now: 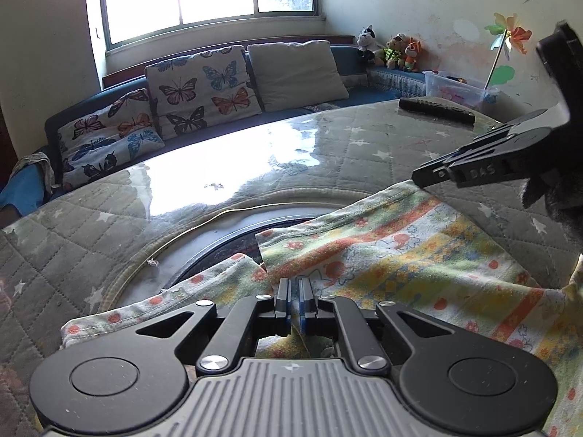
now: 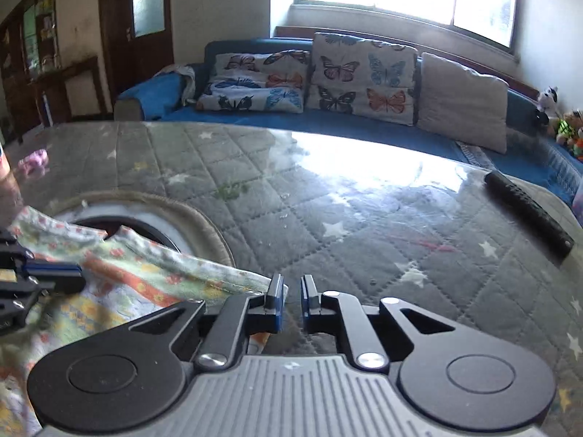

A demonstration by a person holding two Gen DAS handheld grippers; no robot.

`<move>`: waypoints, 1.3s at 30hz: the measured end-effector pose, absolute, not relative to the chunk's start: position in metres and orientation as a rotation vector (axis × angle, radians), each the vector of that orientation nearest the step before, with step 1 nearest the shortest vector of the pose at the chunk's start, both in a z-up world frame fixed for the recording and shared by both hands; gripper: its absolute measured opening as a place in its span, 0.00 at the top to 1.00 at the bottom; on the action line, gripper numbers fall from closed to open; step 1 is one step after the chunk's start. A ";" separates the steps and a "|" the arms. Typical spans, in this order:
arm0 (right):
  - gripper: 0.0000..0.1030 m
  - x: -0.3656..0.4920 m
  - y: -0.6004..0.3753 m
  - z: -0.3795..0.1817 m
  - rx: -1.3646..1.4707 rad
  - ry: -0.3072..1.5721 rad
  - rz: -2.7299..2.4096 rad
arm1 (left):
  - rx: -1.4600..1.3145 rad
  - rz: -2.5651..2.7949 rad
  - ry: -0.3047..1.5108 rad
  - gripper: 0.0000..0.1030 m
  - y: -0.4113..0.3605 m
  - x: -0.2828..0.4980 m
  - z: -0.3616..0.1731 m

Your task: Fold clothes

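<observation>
A patterned garment (image 1: 400, 251) in yellow, green and orange lies on the quilted grey table cover (image 1: 91, 240), partly over a dark round opening (image 1: 226, 247). My left gripper (image 1: 294, 291) is shut on the garment's near edge, and cloth shows between its fingers. It also appears at the left edge of the right wrist view as the left gripper (image 2: 73, 273), resting on the garment (image 2: 127, 273). My right gripper (image 2: 291, 296) sits at the garment's far corner with its jaws a narrow gap apart; the table shows through the gap and the cloth corner touches its left finger (image 2: 275, 293). From the left wrist view the right gripper (image 1: 419, 178) meets that corner.
A black remote control (image 1: 437, 109) (image 2: 528, 215) lies at the table's far right. Behind the table stands a blue sofa (image 2: 364, 123) with butterfly cushions (image 1: 200, 91). Plush toys (image 1: 393, 51), a clear plastic box (image 1: 459, 89) and a pinwheel (image 1: 510, 36) are at the right wall.
</observation>
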State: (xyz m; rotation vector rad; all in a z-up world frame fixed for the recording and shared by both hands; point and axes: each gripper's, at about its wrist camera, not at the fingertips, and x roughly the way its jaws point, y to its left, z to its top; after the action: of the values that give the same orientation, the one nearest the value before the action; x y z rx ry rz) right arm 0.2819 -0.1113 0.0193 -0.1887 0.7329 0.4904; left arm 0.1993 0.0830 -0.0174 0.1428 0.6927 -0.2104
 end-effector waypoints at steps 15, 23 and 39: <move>0.63 0.235 -0.113 0.015 -0.250 0.766 0.534 | 0.219 -0.459 0.689 0.94 0.017 0.088 -0.009; 0.77 0.238 -0.115 0.008 -0.251 0.742 0.496 | 0.222 -0.534 0.716 0.94 0.013 0.047 -0.013; 0.76 0.205 -0.119 0.032 -0.249 0.681 0.557 | 0.167 -0.502 0.683 0.93 0.027 0.026 0.003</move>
State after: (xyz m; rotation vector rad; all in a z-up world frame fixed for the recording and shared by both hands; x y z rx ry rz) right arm 0.2047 -0.1188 0.0316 -0.2490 0.6806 0.5566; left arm 0.0260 0.0268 0.0033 0.1667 0.6827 -0.5020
